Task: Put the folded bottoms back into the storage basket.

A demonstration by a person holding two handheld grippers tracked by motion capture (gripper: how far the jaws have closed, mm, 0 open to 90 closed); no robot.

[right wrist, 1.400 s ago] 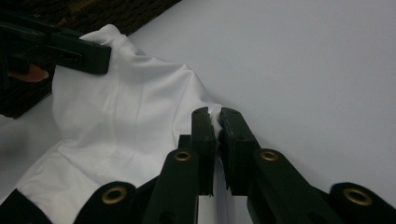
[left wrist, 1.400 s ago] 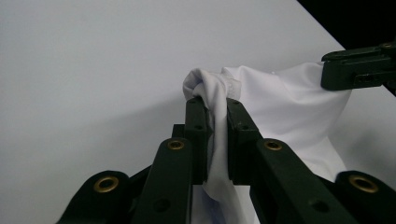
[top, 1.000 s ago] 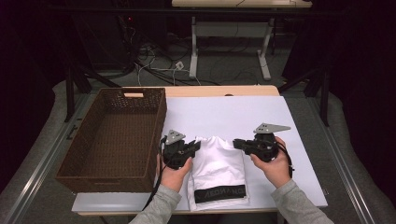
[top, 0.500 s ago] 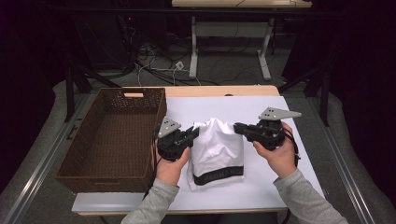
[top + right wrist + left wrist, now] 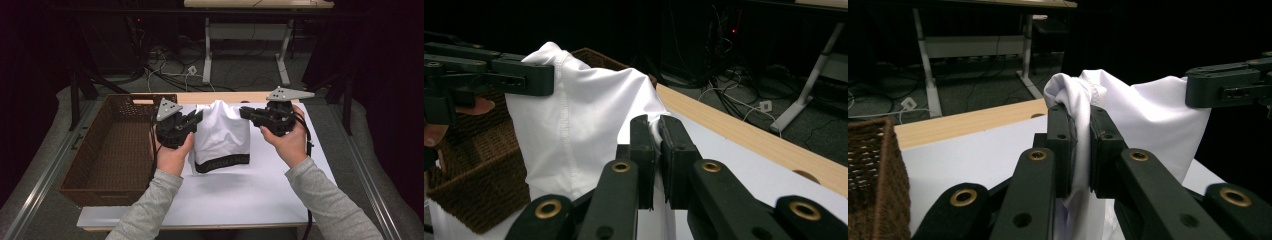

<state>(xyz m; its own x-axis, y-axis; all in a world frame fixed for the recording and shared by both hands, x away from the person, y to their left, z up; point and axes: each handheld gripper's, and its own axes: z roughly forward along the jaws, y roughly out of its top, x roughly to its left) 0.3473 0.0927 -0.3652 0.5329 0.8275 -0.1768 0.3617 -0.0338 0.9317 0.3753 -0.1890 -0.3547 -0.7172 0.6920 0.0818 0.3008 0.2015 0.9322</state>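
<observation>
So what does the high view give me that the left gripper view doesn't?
High view: the black band along the white garment's lower edge, hanging above the table, plus both hands and sleeves. Left gripper view: the left gripper up close, its jaws clamped on a bunched fold of cloth. Both: the garment held up between the left gripper and the right gripper, and the brown basket beside it.

- Grippers: 2 — left gripper, right gripper.
- Hands: 2 — left hand, right hand, one per gripper.
- White garment: 1, with 1 dark band along its lower hem.
- Woven basket: 1.
- Table: 1 in front; 1 further white-legged table behind.
- Grey three-cornered plates: 2, one atop each gripper.
</observation>
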